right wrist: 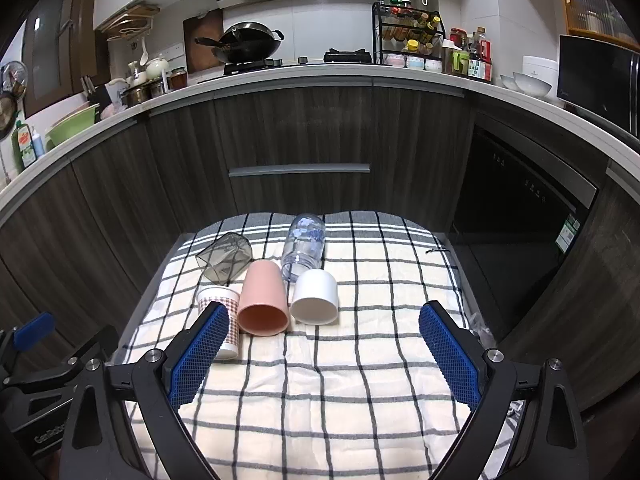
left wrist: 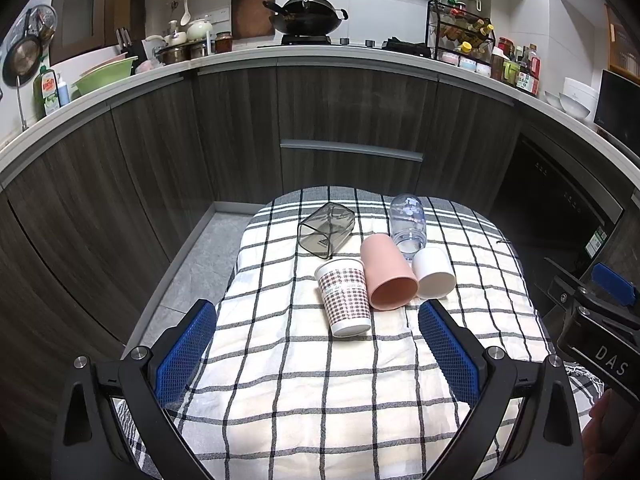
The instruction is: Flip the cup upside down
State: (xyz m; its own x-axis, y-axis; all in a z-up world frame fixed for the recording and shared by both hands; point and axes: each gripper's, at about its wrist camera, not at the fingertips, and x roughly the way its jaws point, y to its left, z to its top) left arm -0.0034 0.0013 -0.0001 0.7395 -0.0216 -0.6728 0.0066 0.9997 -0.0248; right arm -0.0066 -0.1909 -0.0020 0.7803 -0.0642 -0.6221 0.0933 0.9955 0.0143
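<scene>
Several cups lie on their sides on a checked cloth point(left wrist: 320, 392): a houndstooth paper cup point(left wrist: 345, 296), a pink cup point(left wrist: 386, 274) with its mouth toward me, a white cup point(left wrist: 434, 273), a smoky grey square cup point(left wrist: 326, 230) and a clear bottle-like cup point(left wrist: 408, 220). My left gripper point(left wrist: 318, 312) is open and empty, just short of the paper cup. My right gripper point(right wrist: 324, 316) is open and empty, in front of the pink cup point(right wrist: 262, 300) and the white cup point(right wrist: 315, 298); its left finger point(right wrist: 200, 354) hides part of the paper cup point(right wrist: 218, 308).
The cloth point(right wrist: 340, 400) covers a small table in front of dark wood cabinets point(left wrist: 340, 120). A kitchen counter point(left wrist: 280, 56) with a wok, pots and bottles runs behind. A black dishwasher point(right wrist: 520, 200) stands at the right. Grey floor point(left wrist: 192, 264) shows left of the table.
</scene>
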